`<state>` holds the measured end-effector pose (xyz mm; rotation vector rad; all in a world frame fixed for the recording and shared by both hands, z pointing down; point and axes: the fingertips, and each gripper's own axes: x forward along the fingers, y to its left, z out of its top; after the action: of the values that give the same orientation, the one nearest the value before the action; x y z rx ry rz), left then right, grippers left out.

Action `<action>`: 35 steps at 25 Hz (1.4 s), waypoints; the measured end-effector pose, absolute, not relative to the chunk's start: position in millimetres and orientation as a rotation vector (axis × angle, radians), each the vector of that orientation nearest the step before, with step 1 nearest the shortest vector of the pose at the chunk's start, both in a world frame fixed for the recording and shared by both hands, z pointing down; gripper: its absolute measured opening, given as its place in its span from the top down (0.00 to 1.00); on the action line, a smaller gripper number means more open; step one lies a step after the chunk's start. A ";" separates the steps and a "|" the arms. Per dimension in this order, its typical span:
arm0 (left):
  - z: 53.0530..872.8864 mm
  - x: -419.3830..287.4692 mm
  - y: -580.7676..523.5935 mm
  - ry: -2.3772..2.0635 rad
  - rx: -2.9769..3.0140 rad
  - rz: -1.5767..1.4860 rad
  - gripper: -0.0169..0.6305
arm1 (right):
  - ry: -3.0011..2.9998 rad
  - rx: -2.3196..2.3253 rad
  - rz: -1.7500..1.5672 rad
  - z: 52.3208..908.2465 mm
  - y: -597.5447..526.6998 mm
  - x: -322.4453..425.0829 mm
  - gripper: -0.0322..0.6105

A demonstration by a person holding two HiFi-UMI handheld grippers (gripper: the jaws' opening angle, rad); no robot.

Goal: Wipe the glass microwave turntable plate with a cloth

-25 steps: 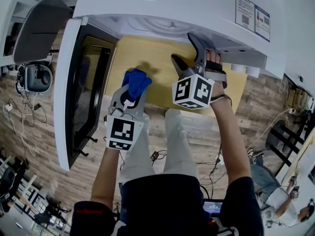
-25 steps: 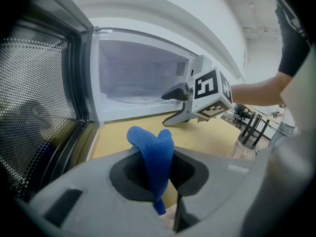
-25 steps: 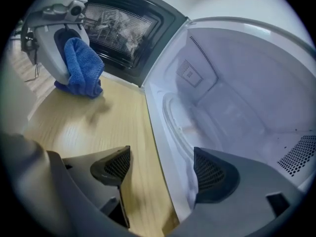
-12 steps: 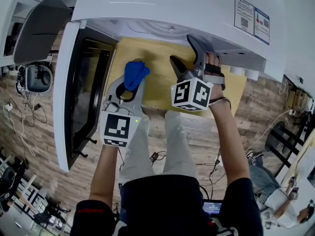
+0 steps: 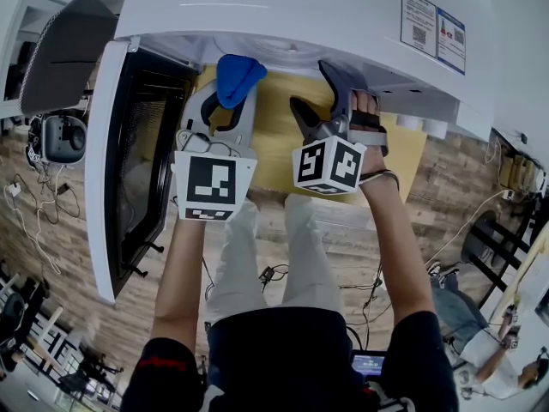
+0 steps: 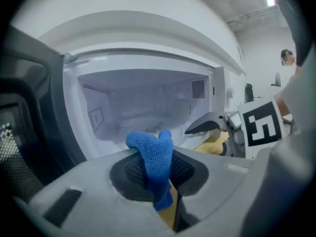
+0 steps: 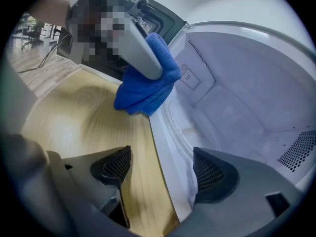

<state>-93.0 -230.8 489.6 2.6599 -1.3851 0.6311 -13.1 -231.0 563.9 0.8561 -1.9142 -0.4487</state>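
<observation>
Head view had the left gripper (image 5: 226, 108) pinched tight on the blue cloth (image 5: 238, 74), right at the mouth of the open microwave (image 5: 300, 7); right gripper (image 5: 316, 88) sat beside it, jaws spread, empty.

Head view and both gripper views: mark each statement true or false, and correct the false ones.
1. The left gripper is shut on a blue cloth. True.
2. The microwave door is closed. False: it is swung open to the left.
3. The right gripper is open, with nothing held between its jaws. True.
4. The microwave stands on a grey metal top. False: the top looks like yellowish wood.
</observation>
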 end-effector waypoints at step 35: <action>493.0 -77.3 -322.1 -1.515 2.691 0.761 0.89 | -1.932 0.879 -0.475 562.9 -231.3 -15.0 0.41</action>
<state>-77.3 -322.1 493.0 2.6907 -1.5146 0.7613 -15.0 -231.3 562.9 0.8788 -1.9317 -0.4754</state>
